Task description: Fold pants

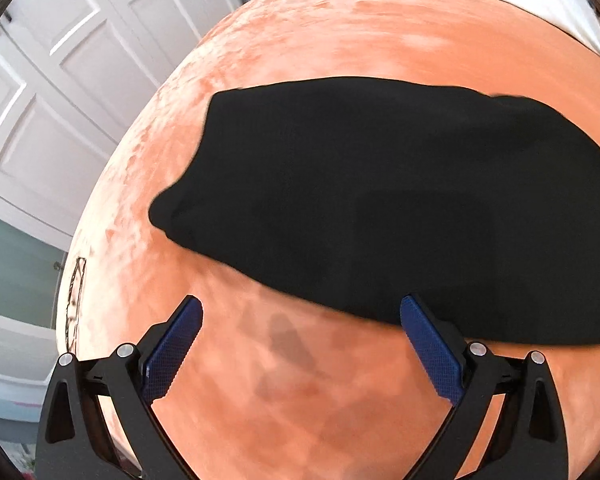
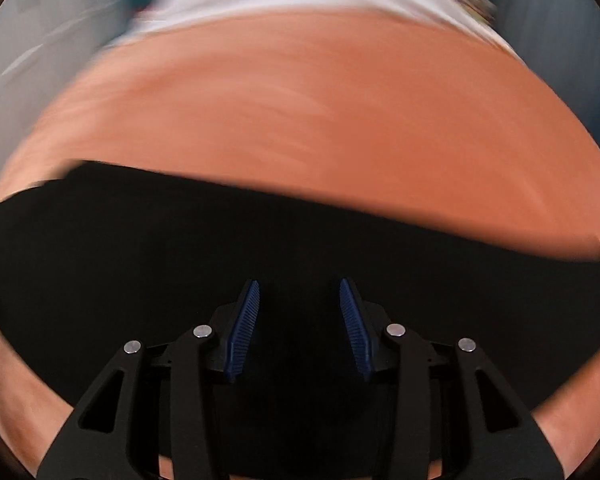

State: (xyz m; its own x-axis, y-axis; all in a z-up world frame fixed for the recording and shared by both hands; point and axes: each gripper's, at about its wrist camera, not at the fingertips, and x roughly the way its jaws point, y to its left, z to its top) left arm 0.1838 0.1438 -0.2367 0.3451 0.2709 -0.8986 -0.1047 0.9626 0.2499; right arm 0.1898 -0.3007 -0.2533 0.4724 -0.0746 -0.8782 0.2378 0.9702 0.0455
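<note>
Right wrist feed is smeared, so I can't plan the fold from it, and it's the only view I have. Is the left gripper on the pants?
Observer: No. The left gripper is open with nothing between its pads, over bare orange blanket.
Operator: Where are the pants from it?
Observer: The black pants lie just beyond it. Their near edge runs behind the tip of one finger; I can't tell if they touch.
Operator: Is an end of the pants in sight?
Observer: Yes. One end narrows to a rounded corner on the side of the white panelled doors. It lies fully on the blanket.
</note>
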